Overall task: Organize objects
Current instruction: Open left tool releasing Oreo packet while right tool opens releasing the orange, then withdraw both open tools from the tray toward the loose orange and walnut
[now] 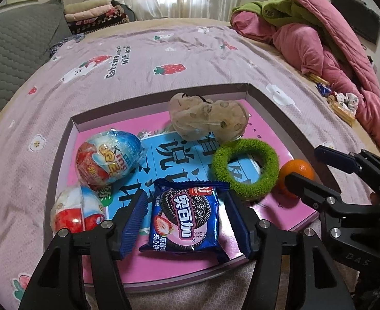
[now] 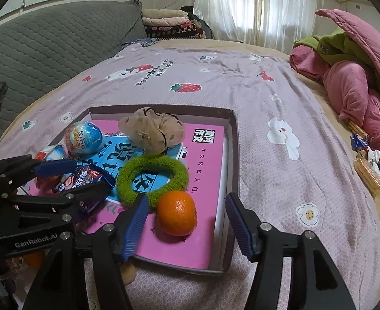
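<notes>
A shallow box (image 1: 164,98) (image 2: 232,155) lined with a pink book lies on the bed. In it a blue Oreo pack (image 1: 187,217) (image 2: 86,180) lies flat between the pads of my left gripper (image 1: 187,227) (image 2: 71,180), which is open with small gaps on both sides. An orange (image 2: 177,213) (image 1: 297,178) rests on the pink cover between the fingers of my right gripper (image 2: 187,224) (image 1: 319,173), also open and not touching it. A green fuzzy ring (image 1: 245,169) (image 2: 152,177) lies between the two items.
Also in the box are two wrapped toy eggs (image 1: 109,157) (image 1: 76,214) and a beige cloth scrunchie (image 1: 208,118). A heap of pink quilts (image 2: 352,82) fills the bed's right side, with snacks and a white scrunchie (image 2: 376,166) beside it. A grey cushion (image 2: 47,51) stands at the left.
</notes>
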